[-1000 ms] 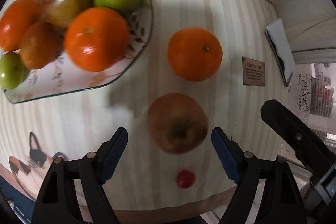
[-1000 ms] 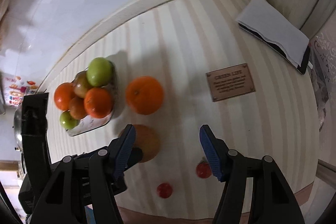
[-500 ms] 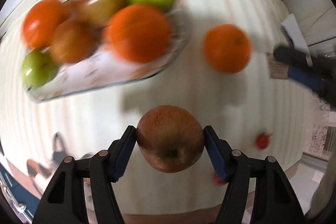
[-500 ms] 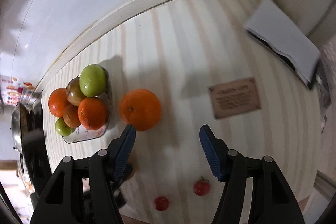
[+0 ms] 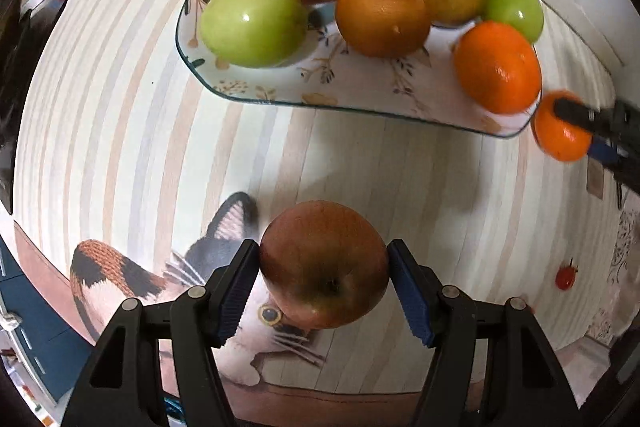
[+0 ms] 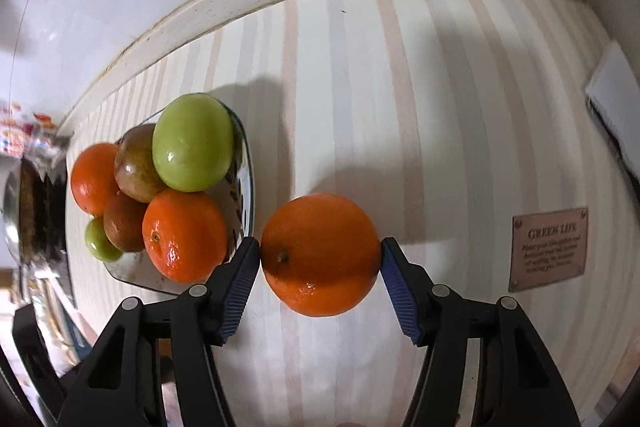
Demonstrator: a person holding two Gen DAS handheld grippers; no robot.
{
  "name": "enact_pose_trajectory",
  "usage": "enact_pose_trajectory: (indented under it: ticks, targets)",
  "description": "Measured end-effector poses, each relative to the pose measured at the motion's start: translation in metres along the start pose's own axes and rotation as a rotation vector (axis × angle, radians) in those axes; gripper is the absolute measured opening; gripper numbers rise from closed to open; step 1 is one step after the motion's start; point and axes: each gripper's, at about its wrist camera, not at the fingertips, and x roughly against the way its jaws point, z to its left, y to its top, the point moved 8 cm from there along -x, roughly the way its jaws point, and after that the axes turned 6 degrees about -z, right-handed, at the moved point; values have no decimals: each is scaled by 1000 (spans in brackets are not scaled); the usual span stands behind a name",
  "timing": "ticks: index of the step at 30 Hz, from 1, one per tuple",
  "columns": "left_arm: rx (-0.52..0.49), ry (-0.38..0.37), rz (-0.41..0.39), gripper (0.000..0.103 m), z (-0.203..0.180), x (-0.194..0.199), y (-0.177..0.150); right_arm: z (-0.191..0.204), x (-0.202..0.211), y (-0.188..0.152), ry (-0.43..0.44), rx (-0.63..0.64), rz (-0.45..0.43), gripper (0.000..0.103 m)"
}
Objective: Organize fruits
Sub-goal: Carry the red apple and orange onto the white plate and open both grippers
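My left gripper (image 5: 324, 283) is shut on a reddish-brown apple (image 5: 324, 263) and holds it above the striped table, in front of the glass fruit plate (image 5: 360, 87). The plate holds several oranges and green and reddish fruits. My right gripper (image 6: 320, 267) has both blue pads against a loose orange (image 6: 320, 253), which sits just right of the plate (image 6: 242, 187). That orange also shows in the left wrist view (image 5: 560, 131), with the right gripper's fingers around it.
A small red cherry tomato (image 5: 565, 277) lies near the table's right edge. A brown "Green Life" plaque (image 6: 550, 247) and a white-covered notebook (image 6: 618, 107) lie to the right. A cat picture (image 5: 168, 275) is printed on the table's front left.
My left gripper closed on the apple, lifted it and swung left toward the plate's front. My right gripper moved forward and closed around the loose orange.
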Motion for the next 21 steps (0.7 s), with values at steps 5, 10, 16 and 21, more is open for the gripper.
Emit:
enact_pose_trajectory:
  ticks: [5, 10, 16, 21]
  targets:
    - [-14, 6, -19, 64, 8, 3, 10, 10, 7, -31, 31, 46, 66, 63]
    - [-19, 1, -29, 64, 7, 5, 10, 28, 5, -77, 57, 116, 135, 64]
    - [-31, -12, -43, 63, 13, 11, 4, 44, 2, -82, 64, 96, 108, 62]
    - [10, -94, -78, 63, 16, 46, 14, 69, 19, -76, 120, 117, 70, 62]
